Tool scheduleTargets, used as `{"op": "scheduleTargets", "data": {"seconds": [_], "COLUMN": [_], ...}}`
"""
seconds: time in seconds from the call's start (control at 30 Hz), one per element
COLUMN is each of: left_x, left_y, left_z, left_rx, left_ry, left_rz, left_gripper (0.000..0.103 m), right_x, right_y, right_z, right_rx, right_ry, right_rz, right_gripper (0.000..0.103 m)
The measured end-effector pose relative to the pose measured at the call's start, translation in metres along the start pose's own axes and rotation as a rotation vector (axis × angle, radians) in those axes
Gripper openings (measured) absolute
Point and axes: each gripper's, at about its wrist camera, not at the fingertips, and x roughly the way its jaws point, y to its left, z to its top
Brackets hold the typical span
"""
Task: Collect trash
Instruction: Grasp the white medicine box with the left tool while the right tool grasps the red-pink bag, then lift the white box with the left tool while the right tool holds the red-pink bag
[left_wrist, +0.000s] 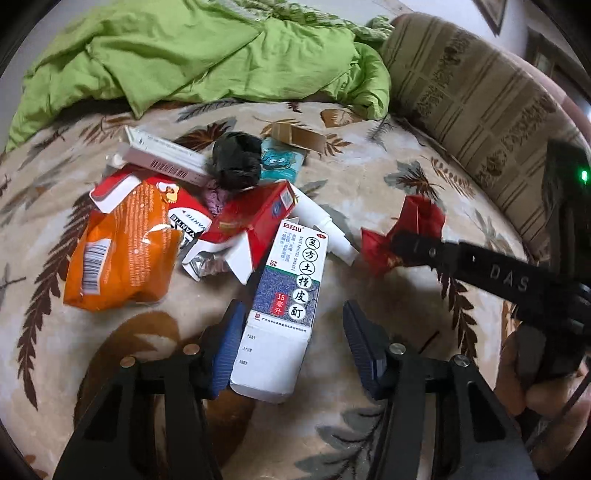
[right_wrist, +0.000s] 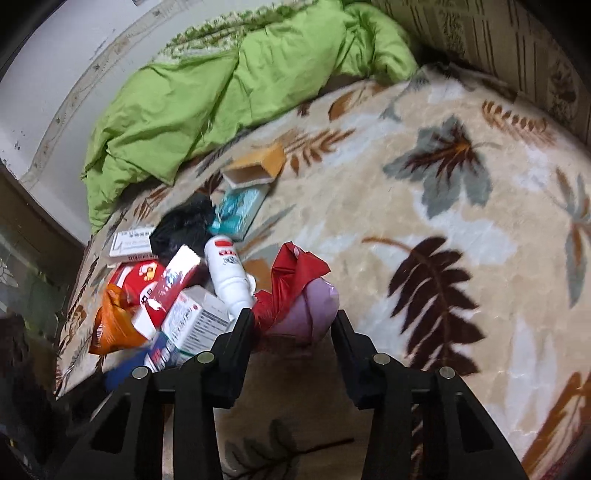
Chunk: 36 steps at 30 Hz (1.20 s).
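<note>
Left wrist view: the left gripper (left_wrist: 291, 332) points down at a leaf-patterned blanket (left_wrist: 369, 177). A white medicine box (left_wrist: 288, 295) lies between its blue-padded fingers (left_wrist: 229, 347); the left pad is against the box, the right finger stands clear of it, so nothing is clamped. Beyond the box is the trash pile: an orange snack bag (left_wrist: 122, 254) at left, a red and white carton (left_wrist: 255, 214), a black crumpled bag (left_wrist: 234, 158), a long white box (left_wrist: 166, 155), a teal packet (left_wrist: 282, 162) and a brown card box (left_wrist: 299, 136) farther off. At right, the right gripper's finger reaches onto a red wrapper (left_wrist: 413, 225). A green quilt (left_wrist: 184, 55) lies at the far side.

Right wrist view: the right gripper (right_wrist: 295, 328) has the red wrapper (right_wrist: 291, 273) and a lilac item (right_wrist: 314, 314) between its fingers. The left finger touches the red wrapper; whether the right one presses I cannot tell. A white bottle (right_wrist: 229, 273) lies just left, then the pile.
</note>
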Motion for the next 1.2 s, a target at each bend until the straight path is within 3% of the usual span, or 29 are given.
{"op": "scheduleTargets", "data": {"seconds": [0.27,0.37,0.57,0.7,0.8,0.97,1.2], "left_x": [0.023,0.028,0.006,-0.018,-0.037,-0.055,-0.041], "left_y": [0.002,0.0,-0.003,-0.001,0.01,0.024,0.038], "left_z": [0.013,0.01,0.002,-0.009,-0.025,-0.057,-0.062], "left_rx": [-0.034,-0.025,-0.024,-0.046,-0.145,-0.23,-0.277], "left_ry": [0.016,0.026,-0.037,-0.074,-0.06,-0.01,0.032], "left_rz": [0.067,0.063,0.062,0.089,0.046,0.114,0.12], "left_gripper": [0.053,0.042,0.033,0.033,0.033,0.033,0.033], "right_x": [-0.006,-0.006,-0.014,-0.027,-0.03,-0.038,-0.018], "right_y": [0.002,0.003,0.006,0.013,0.02,0.031,0.048], "right_z": [0.001,-0.001,-0.006,-0.013,-0.02,-0.034,-0.044], "right_rx": [-0.019,-0.014,-0.04,-0.086,-0.13,-0.205,-0.292], "right_ry": [-0.032,-0.025,-0.039,-0.055,-0.029,0.002,0.106], "right_rz": [-0.033,-0.032,-0.035,-0.018,0.011,0.05,0.06], "right_gripper": [0.045,0.046,0.046,0.046,0.046,0.046,0.046]}}
